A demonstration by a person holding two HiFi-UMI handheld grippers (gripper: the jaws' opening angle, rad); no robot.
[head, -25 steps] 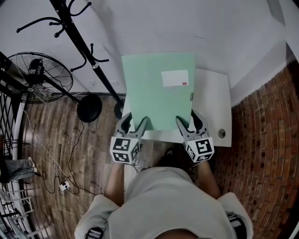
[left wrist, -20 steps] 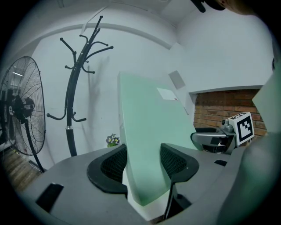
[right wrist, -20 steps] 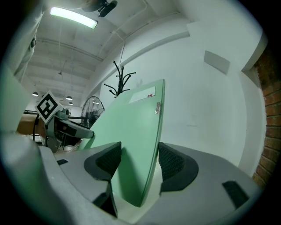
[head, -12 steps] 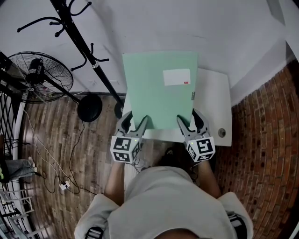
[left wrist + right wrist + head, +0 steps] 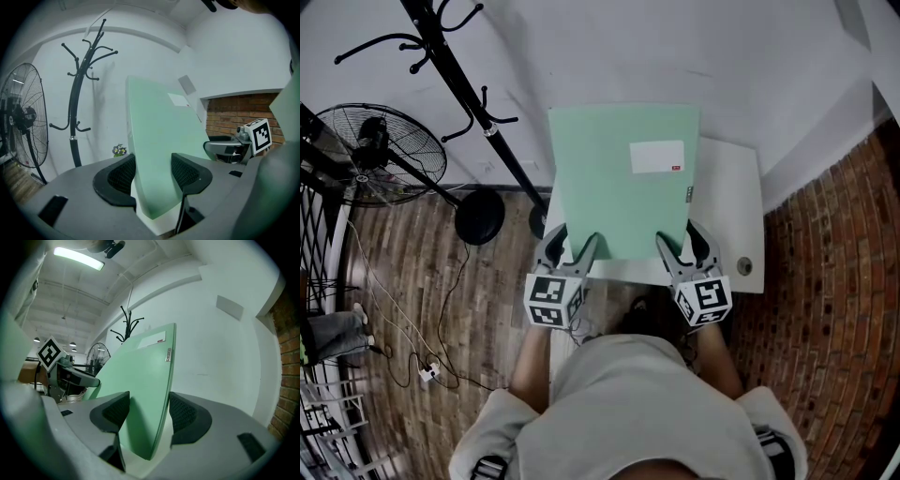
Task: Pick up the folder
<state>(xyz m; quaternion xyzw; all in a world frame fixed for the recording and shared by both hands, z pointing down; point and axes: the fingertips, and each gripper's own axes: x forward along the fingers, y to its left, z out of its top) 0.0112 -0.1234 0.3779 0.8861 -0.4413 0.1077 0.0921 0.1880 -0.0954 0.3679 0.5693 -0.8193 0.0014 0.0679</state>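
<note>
From the head we look steeply down over our own shoulders onto the white table [image 5: 727, 178] and the wooden floor [image 5: 422, 281], both well below us. The camera on the left tool [image 5: 572, 242] sits close behind its jaws and faces forward and upward at the white wall [image 5: 154, 61]. The camera on the right tool [image 5: 680, 239] sits just as near and looks up toward the wall and ceiling. All three views share the folder [image 5: 619, 178], the coat rack [image 5: 469, 94] and the fan [image 5: 384, 155]. Each tool view also catches the other tool at its edge.
</note>
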